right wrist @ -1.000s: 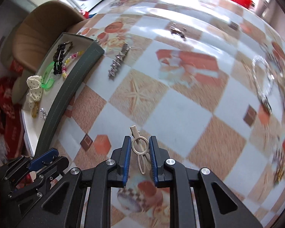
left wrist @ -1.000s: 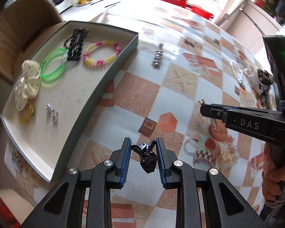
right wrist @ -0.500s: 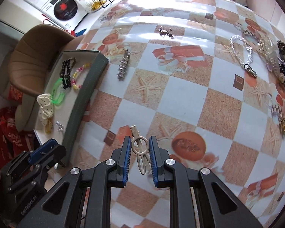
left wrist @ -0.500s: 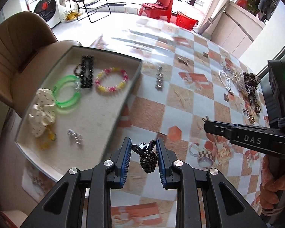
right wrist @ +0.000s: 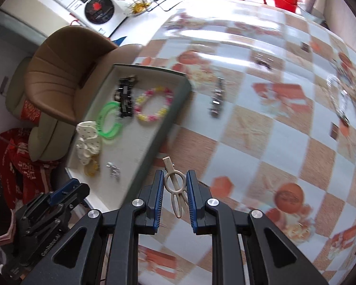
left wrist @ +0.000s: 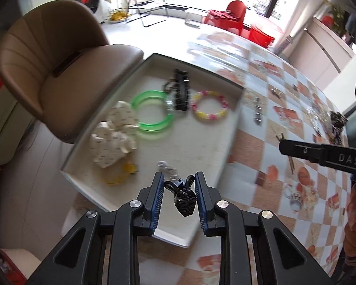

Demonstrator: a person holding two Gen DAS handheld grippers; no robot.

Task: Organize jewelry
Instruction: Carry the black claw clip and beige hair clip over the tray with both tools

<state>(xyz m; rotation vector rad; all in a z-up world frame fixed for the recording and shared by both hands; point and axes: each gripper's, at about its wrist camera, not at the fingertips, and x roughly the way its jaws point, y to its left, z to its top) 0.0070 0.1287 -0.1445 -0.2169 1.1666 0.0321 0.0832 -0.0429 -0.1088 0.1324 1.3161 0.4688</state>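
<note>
My left gripper (left wrist: pixel 180 183) is shut on a small black hair claw clip (left wrist: pixel 184 197) and hangs over the near part of the grey tray (left wrist: pixel 227 140). Between the pads of my right gripper (right wrist: pixel 175 182) sits a beige hair clip (right wrist: pixel 175 185), held just right of the tray's dark wall (right wrist: pixel 168 121), above the checked tablecloth. Inside the tray lie a green bangle (left wrist: pixel 153 111), a pink-and-yellow bead bracelet (left wrist: pixel 210 105), a black hair clip (left wrist: pixel 181 90), a white dotted scrunchie (left wrist: pixel 114 137), a yellow ring (left wrist: pixel 118 173) and a small silver piece (left wrist: pixel 166 167).
A silver barrette (right wrist: pixel 217 101) and a small dark clip (right wrist: pixel 262 59) lie on the table (right wrist: pixel 261 142) beyond the tray. More jewelry is heaped at the far right (left wrist: pixel 332 123). A brown chair (left wrist: pixel 59 71) stands left of the table edge.
Both grippers have moved left toward the tray with their clips still held. The left one has gone from above the tablecloth to above the tray; the right one now sits beside the tray wall.
</note>
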